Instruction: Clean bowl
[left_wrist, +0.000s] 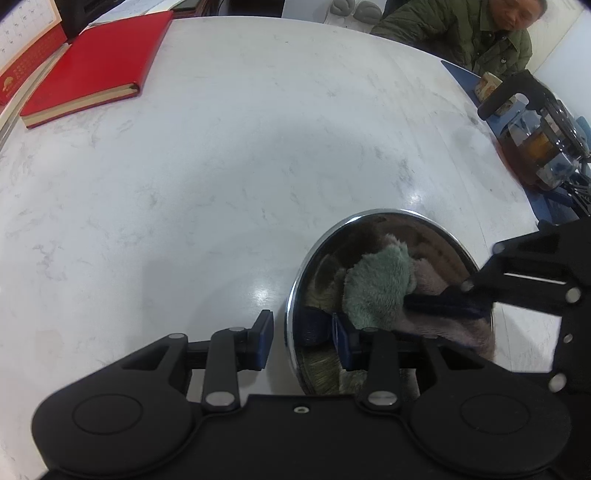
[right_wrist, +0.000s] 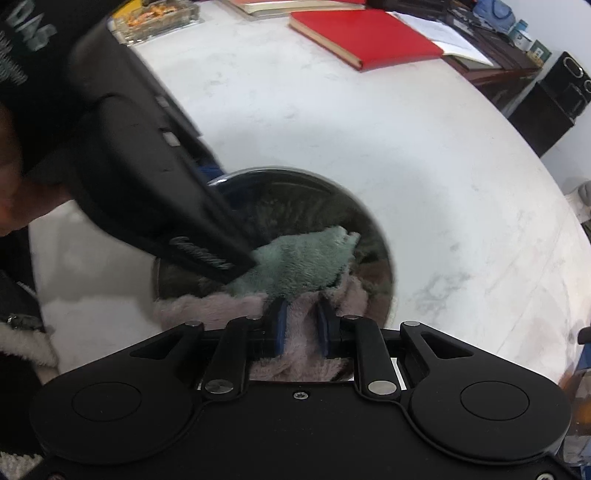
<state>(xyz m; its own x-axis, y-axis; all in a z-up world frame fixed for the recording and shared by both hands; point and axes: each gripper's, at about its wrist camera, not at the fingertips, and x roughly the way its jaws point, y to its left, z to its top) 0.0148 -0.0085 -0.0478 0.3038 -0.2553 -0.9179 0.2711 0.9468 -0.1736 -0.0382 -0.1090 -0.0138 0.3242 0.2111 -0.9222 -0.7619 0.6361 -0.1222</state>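
While I look along my left tongs (left_wrist: 301, 341), I see the steel bowl (left_wrist: 295, 295) standing on the white table (left_wrist: 221, 166), and its near rim passes between the two blue pads. One pad is outside the wall and the other is inside, so these tongs pinch the bowl by the rim. From the right wrist view the same bowl (right_wrist: 384, 258) lies just ahead of my right tongs (right_wrist: 301, 328), and the black body of the left tongs (right_wrist: 155, 184) crosses its left side.

My right tongs are nearly pressed together and they pinch a fluffy cloth (right_wrist: 303, 343), pink on one side and green on the other. In the left wrist view the cloth (left_wrist: 373, 288) lies inside the bowl, and the right tongs (left_wrist: 443, 304) reach into it from the right.

Some things I cannot make out well. The bottom of the bowl is covered by the cloth and by reflections. The near part of the bowl is cut off by the tongs' bodies in both views. The left tongs are blurred in the right wrist view. A red notebook (left_wrist: 92, 62) lies far on the table, and a glass teapot (left_wrist: 539, 147) stands at the right edge, partly cut off.
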